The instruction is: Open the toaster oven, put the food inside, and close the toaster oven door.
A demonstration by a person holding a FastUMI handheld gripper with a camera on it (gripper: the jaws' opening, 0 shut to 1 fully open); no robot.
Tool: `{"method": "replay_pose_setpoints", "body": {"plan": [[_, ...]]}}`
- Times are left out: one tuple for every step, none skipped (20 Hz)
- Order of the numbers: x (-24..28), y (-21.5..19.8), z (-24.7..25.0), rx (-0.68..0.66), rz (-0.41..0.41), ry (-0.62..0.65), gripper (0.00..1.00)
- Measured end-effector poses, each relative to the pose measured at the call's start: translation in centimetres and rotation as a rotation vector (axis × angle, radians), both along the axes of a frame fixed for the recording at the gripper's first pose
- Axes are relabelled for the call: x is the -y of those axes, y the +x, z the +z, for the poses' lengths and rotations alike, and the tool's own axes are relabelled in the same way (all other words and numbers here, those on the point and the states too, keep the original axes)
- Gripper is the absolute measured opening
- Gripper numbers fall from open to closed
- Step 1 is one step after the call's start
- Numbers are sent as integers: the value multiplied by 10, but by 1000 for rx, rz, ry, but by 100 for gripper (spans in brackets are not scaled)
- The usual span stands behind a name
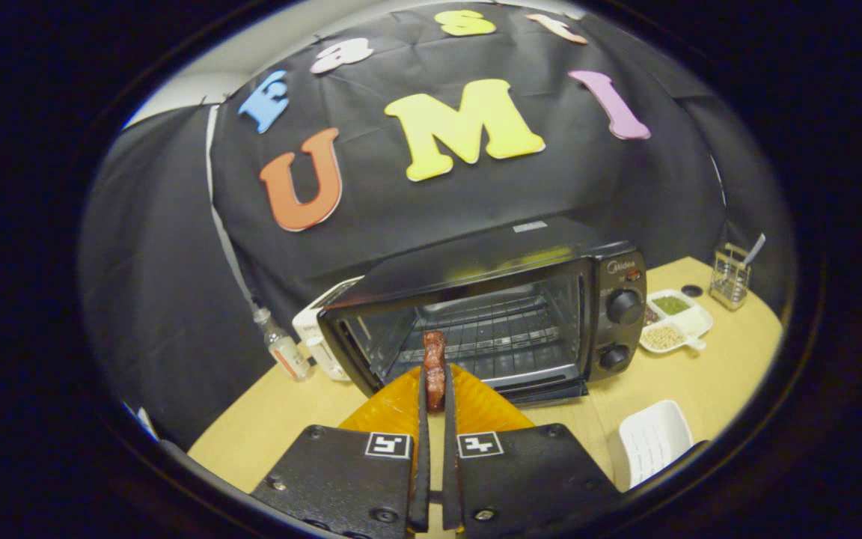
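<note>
- Bench (730, 374): carrying everything in view, pale wood, bare patch showing to the right of the oven.
- Toaster oven (491, 314): sitting on the bench just ahead of the jaws, cavity open and wire rack (491, 329) showing inside; two control knobs (624, 307) on its right panel. Door apparently folded down toward the camera, mostly hidden behind the orange plate; judged open, step one done.
- Orange plate (401, 408): lying below the jaws, between the gripper body and the oven mouth.
- White ribbed tray (652, 442): resting on the bench right of the gripper, apart from the oven.
- Divided white dish (674, 318): sitting right of the oven, holding green and pale grains.
- Wire utensil holder (730, 277): standing beyond that dish.
- Small bottle (285, 352) and a white appliance (319, 337): standing left of the oven.
- Gripper (435, 389): jaws drawn narrow, pinching the food from both sides.
- Food (435, 367), a reddish-brown strip: standing upright between the fingertips, lifted above the plate, short of the oven mouth, not yet inside.
- Step in hand, as judged: carrying the food in. Advising a level, straight advance over the lowered door, keeping the strip clear of the cavity's top edge, lowering onto the rack's middle before parting the jaws, then backing straight out.
</note>
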State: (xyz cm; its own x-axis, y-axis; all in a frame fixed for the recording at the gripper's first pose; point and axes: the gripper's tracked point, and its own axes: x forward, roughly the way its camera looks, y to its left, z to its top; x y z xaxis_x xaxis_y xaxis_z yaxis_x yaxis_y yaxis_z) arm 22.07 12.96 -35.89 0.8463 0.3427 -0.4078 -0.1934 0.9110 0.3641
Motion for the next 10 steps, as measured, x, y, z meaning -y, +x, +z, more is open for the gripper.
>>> {"method": "replay_pose_setpoints", "body": {"plan": [[-1, 13, -4, -18, -19, 54, 10], [-2, 27, -6, -26, -34, 107, 10], [-2, 41, -7, -33, -49, 159, 10], [-1, 54, -10, -41, -63, 200, 10], [0, 66, -15, -48, -81, 235, 10], [0, 76, -20, -54, -92, 261, 10], [0, 83, -27, -65, -90, 283, 10], [-1, 88, -35, -80, -91, 300, 10], [-2, 91, -43, -97, -89, 297, 10], [1, 96, -45, -88, -90, 305, 10]]}}
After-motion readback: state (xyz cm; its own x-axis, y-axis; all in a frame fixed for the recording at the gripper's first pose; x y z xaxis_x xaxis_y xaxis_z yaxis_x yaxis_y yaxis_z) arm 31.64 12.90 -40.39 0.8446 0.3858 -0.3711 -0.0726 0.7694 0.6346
